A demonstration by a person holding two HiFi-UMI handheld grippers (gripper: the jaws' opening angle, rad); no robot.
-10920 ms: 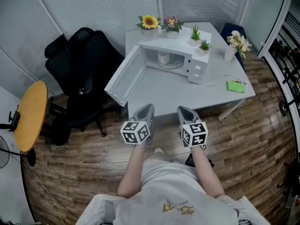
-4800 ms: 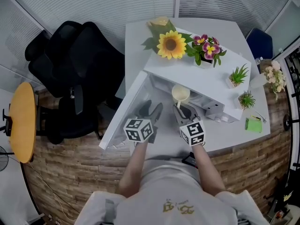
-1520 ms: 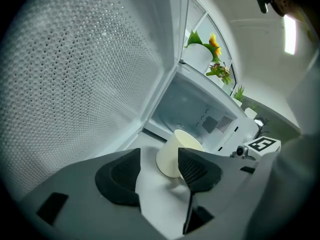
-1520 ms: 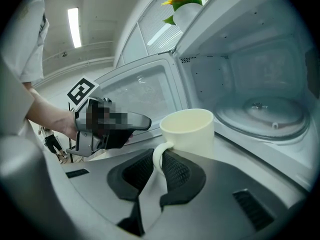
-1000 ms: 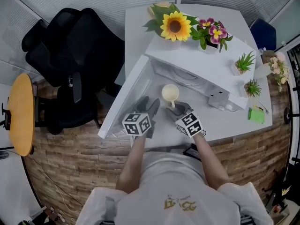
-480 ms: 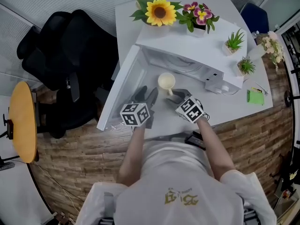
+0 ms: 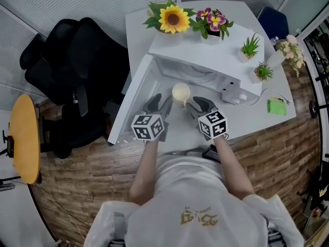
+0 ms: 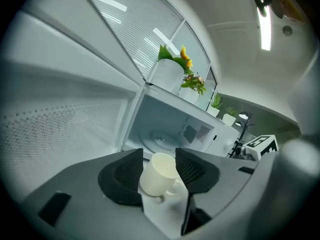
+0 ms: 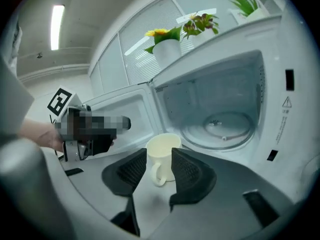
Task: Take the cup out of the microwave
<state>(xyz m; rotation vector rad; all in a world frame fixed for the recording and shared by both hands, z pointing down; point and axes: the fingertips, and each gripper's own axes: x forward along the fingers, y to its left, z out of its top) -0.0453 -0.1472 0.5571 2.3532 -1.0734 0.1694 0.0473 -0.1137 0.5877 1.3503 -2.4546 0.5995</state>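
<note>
I'm seeing the cup (image 7: 181,93) upright on the worktop (image 7: 177,133), outside the open microwave (image 7: 216,55). It's sitting just ahead of the left gripper (image 7: 160,102) and right gripper (image 7: 199,104). Both have jaws apart, just been narrowing, gripping nothing. The handle is facing the right one.

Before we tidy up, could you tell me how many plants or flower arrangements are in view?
5: the sunflower, purple flowers and two small green plants atop the microwave, and pale flowers on the table beyond its right end. Others may lie outside the frame.
</note>
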